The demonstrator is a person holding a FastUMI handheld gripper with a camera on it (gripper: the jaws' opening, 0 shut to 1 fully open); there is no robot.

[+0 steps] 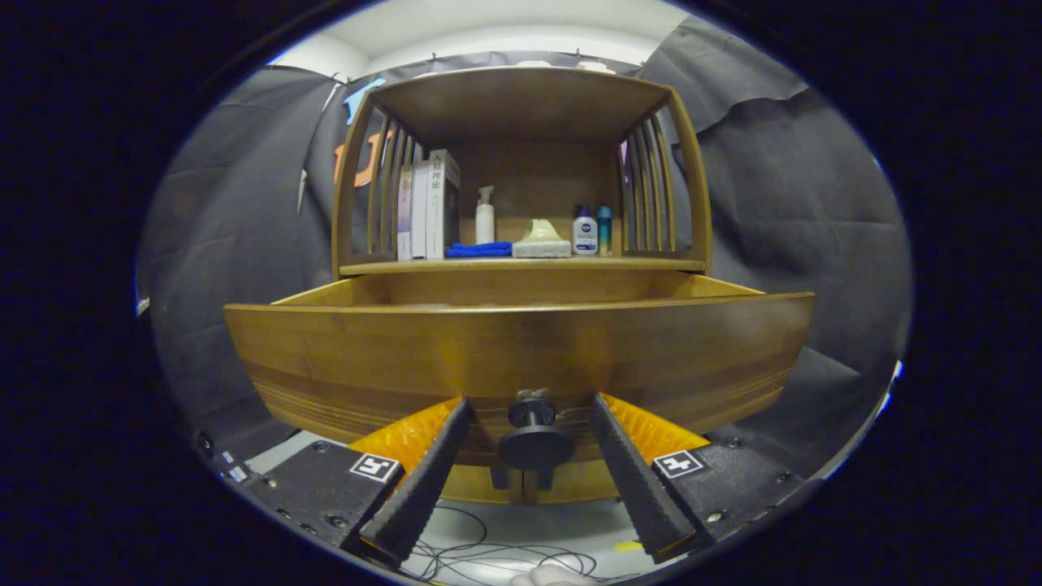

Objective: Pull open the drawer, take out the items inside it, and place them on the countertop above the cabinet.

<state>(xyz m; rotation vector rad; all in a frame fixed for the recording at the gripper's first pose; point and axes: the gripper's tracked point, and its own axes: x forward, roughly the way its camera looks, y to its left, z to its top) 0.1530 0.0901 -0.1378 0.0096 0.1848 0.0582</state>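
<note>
Fingers (444,456) spread, drawer knob (535,431) between them, untouched; drawer (366,358) pulled out.

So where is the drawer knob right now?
In the gripper view the knob sits between the open tool's fingers, untouched by either, on the front of the pulled-out drawer, below the shelf.

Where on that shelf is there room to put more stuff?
On the countertop, bare room lies right of the two small bottles. From the books to the bottles it is crowded. The open gripper straddles the drawer knob.
</note>
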